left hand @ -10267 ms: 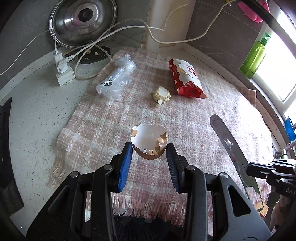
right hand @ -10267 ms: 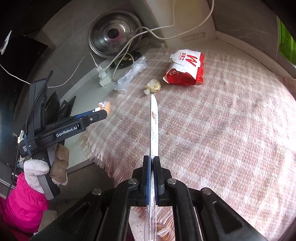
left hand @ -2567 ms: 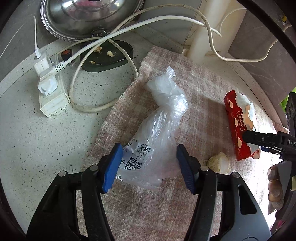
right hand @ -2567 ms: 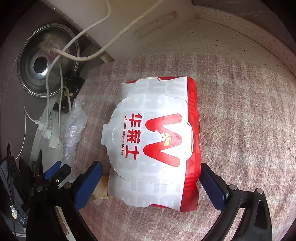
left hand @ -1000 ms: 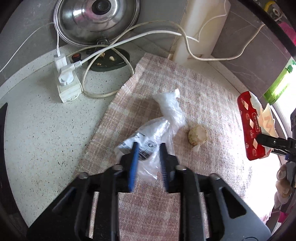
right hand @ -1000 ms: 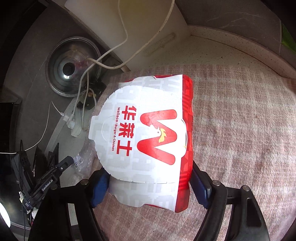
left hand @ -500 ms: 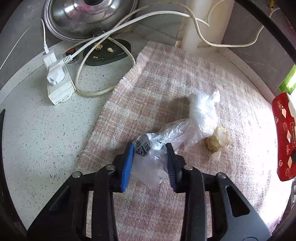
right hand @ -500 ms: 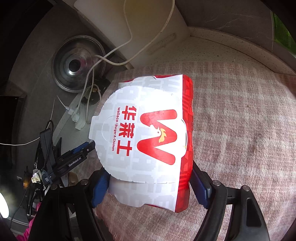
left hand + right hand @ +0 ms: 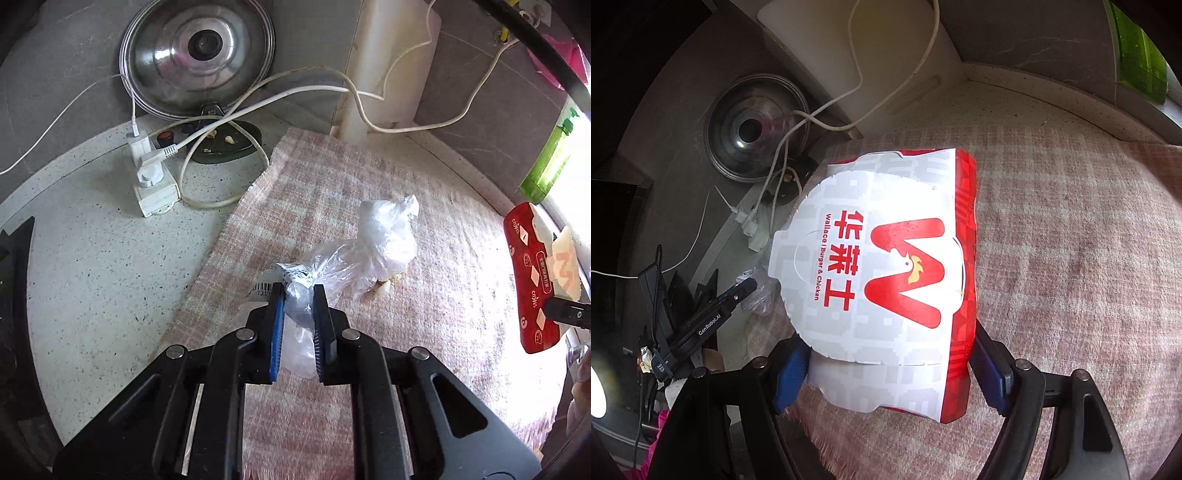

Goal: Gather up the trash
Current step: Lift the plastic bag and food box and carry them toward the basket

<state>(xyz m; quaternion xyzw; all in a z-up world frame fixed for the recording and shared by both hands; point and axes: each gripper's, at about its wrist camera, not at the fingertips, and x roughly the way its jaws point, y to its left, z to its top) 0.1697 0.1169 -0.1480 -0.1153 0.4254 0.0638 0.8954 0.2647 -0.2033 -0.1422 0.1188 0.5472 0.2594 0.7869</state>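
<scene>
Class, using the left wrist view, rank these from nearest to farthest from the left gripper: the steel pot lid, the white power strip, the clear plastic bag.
1. Clear plastic bag: pinched in the left gripper.
2. White power strip: on the counter, far left.
3. Steel pot lid: leaning against the back wall.

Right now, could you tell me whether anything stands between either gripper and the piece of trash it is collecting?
Nothing visible does. The left gripper is already shut on the crumpled clear plastic bag, and the right gripper has its jaws clamped on the red-and-white cardboard burger box above the pink checked cloth.
</scene>
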